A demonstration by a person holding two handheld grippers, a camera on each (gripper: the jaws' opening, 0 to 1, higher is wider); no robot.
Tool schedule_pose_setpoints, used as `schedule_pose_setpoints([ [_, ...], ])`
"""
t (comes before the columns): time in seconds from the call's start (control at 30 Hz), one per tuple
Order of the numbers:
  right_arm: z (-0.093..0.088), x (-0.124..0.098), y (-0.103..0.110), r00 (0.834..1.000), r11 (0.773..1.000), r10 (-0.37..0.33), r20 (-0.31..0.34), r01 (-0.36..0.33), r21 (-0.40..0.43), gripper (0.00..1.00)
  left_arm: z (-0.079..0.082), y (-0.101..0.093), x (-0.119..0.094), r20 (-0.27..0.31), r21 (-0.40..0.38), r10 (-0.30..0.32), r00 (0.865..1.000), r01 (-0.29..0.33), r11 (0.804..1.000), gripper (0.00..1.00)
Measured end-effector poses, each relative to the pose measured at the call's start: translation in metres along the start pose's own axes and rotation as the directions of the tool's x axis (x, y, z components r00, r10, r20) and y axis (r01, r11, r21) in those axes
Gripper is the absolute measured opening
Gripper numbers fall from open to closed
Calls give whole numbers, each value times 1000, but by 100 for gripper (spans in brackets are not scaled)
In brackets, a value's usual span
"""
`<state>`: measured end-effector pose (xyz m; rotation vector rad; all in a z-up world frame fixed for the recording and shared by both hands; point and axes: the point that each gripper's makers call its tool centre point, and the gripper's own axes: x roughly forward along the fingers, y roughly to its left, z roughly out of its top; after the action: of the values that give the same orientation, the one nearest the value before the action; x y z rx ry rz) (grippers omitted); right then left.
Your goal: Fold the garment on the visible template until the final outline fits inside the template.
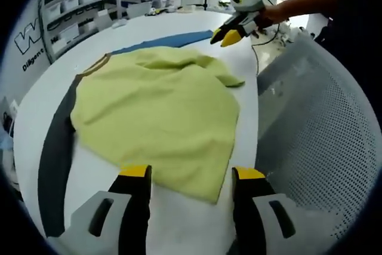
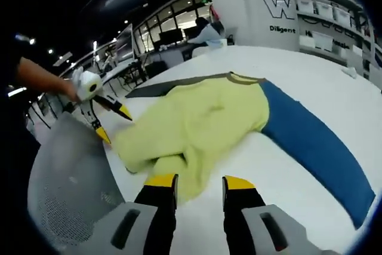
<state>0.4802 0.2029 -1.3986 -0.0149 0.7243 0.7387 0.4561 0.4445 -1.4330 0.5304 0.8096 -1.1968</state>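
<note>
A yellow-green top (image 1: pixel 161 106) lies spread on the white table (image 1: pixel 245 123), with a dark grey sleeve (image 1: pixel 57 153) on one side and a blue sleeve (image 1: pixel 167 41) on the other. Its far edge is bunched into folds. My left gripper (image 1: pixel 191 174) is open just above the near hem, nothing held. Held by a hand over the far side, my right gripper (image 1: pixel 225 36) hovers beside the bunched edge. In the right gripper view the top (image 2: pixel 203 120) and blue sleeve (image 2: pixel 316 147) lie ahead. There my right gripper (image 2: pixel 200 182) is open over a rumpled fold, and my left gripper (image 2: pixel 113 123) is open too.
A grey mesh chair back (image 1: pixel 310 123) stands against the table edge, also in the right gripper view (image 2: pixel 65 177). Shelves with white bins (image 1: pixel 77 4) line the wall behind. A cable (image 1: pixel 262 43) trails near the far table edge.
</note>
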Motion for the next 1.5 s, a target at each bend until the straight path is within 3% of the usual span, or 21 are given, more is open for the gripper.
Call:
schedule_pose_setpoints([
  [0.13,-7,7,22,997,996,57,-53,-60,-68,22,-10,-6,1,-21,19,-14,1000,14,1000,50],
  [0.3,-20,19,43,989,983,85,-120,-102,-151,22,-18,-13,1,-75,146,-3,997,13,989,39],
  [0.37,-21,22,47,988,983,93,-127,-111,-147,21,-17,-14,1,-60,106,-10,998,16,994,33],
  [0.47,-25,25,52,984,980,101,-145,-124,-156,21,-17,-12,1,-65,105,-6,998,13,994,22],
  [0.57,-38,29,60,971,976,131,-203,-162,-148,21,-17,-15,2,-65,86,-14,998,19,996,13],
  [0.7,-44,35,63,966,971,125,-225,-165,-170,20,-18,-11,2,-70,34,-1,998,3,999,5],
  [0.77,-47,36,58,966,968,92,-242,-144,-204,14,-19,-8,1,-74,10,3,997,-2,1000,4],
  [0.83,-53,35,47,960,956,45,-276,-122,-269,0,-19,-7,0,-73,-18,-2,997,1,1000,3],
  [0.9,-50,34,45,967,959,51,-249,-117,-259,0,-21,-7,0,-73,-17,-3,997,1,1000,3],
  [1.0,-52,27,33,966,970,20,-258,-81,-229,0,-22,-7,-1,-70,-14,-1,998,0,1000,3],
  [1.2,-59,9,4,955,958,-54,-291,-33,-286,0,-24,-5,-2,-59,-11,-5,998,4,1000,3],
  [1.5,-69,-13,-24,936,936,-106,-336,-20,-351,0,-33,-3,-10,-83,-17,-1,997,0,1000,2],
])
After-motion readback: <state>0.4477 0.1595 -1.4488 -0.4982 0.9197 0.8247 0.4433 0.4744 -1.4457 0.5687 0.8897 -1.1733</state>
